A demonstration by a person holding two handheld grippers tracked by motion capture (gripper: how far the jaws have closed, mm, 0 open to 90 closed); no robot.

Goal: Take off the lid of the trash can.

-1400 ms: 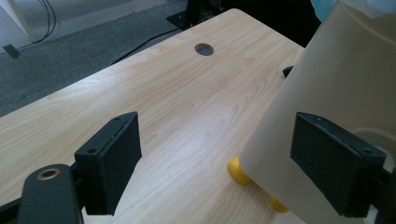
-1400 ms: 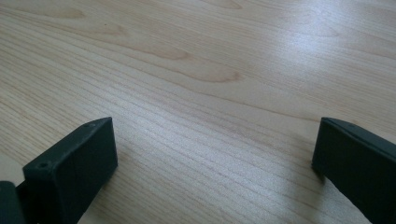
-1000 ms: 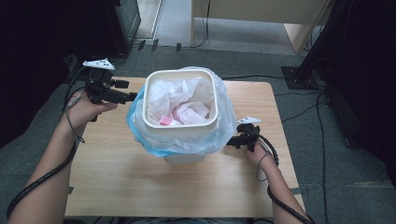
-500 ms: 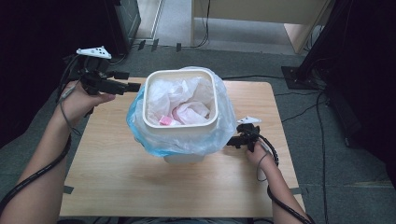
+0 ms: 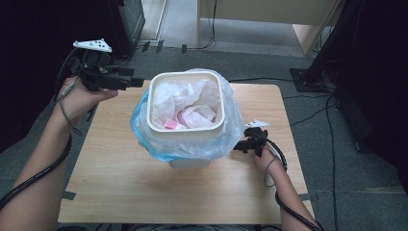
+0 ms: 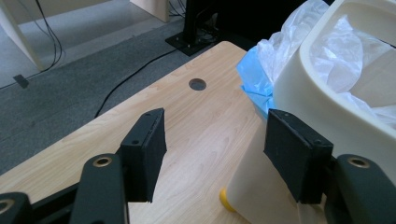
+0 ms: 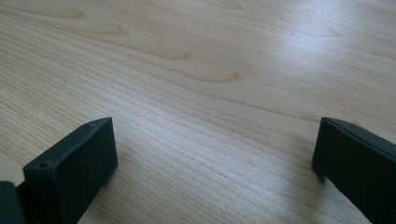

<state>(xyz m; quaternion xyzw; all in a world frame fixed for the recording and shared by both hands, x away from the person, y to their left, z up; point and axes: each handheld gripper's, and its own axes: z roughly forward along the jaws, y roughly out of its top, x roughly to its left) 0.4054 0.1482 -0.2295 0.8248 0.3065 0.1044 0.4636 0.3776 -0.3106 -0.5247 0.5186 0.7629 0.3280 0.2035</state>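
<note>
Bin (image 5: 185,129) liner bag (image 5: 226,139): thin, soft, slippery (grab its overhang); left gripper (image 5: 137,83) and right gripper (image 5: 236,146) fingers wide open, empty.

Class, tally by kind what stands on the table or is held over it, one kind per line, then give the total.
Cream bins: 1
Blue bag liners: 1
Hand-held tongs: 2, left tongs and right tongs
Total: 4
</note>
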